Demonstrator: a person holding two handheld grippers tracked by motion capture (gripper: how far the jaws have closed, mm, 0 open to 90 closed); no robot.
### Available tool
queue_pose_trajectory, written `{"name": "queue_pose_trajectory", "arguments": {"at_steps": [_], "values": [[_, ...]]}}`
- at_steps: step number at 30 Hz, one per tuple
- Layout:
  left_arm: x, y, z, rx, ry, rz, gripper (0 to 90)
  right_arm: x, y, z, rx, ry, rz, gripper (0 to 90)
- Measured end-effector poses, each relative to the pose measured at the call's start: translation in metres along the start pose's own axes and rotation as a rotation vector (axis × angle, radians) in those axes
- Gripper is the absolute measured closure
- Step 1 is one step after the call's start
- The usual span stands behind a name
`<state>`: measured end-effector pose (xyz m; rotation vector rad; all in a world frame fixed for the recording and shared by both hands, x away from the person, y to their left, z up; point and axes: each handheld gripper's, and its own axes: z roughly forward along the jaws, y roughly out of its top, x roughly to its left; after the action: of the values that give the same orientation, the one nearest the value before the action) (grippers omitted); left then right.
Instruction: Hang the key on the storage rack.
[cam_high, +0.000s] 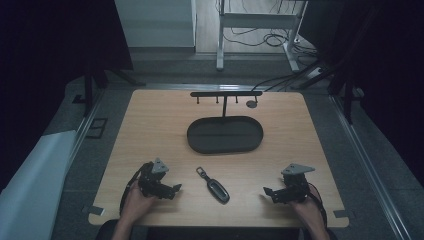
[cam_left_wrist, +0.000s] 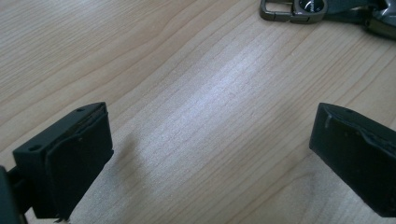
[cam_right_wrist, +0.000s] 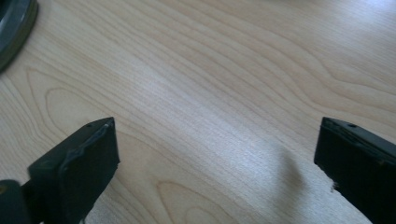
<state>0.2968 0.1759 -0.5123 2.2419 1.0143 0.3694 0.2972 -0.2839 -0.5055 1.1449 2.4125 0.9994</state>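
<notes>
Near the table's front edge, the key fob (cam_high: 215, 186) lies diagonally between both empty, wide-open grippers, left gripper (cam_high: 172, 190) slightly nearer.

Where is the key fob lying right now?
In the high view the key fob lies flat on the table, near its front edge, between the left hand-held gripper and right hand-held gripper, in front of the oval tray.

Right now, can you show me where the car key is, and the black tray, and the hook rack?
car key (cam_high: 218, 190), high view, on its dark body.
black tray (cam_high: 196, 136), high view, on its left rim.
hook rack (cam_high: 226, 93), high view, on its top bar.
</notes>
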Motion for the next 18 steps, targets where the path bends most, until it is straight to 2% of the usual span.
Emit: {"name": "queue_pose_trajectory", "arguments": {"at_steps": [18], "values": [[0.0017, -0.0009, -0.0012, -0.015, 0.005, -0.008, 0.0, 0.0016, 0.0012, 0.0023, 0.016, -0.003, -0.004, 0.0]]}}
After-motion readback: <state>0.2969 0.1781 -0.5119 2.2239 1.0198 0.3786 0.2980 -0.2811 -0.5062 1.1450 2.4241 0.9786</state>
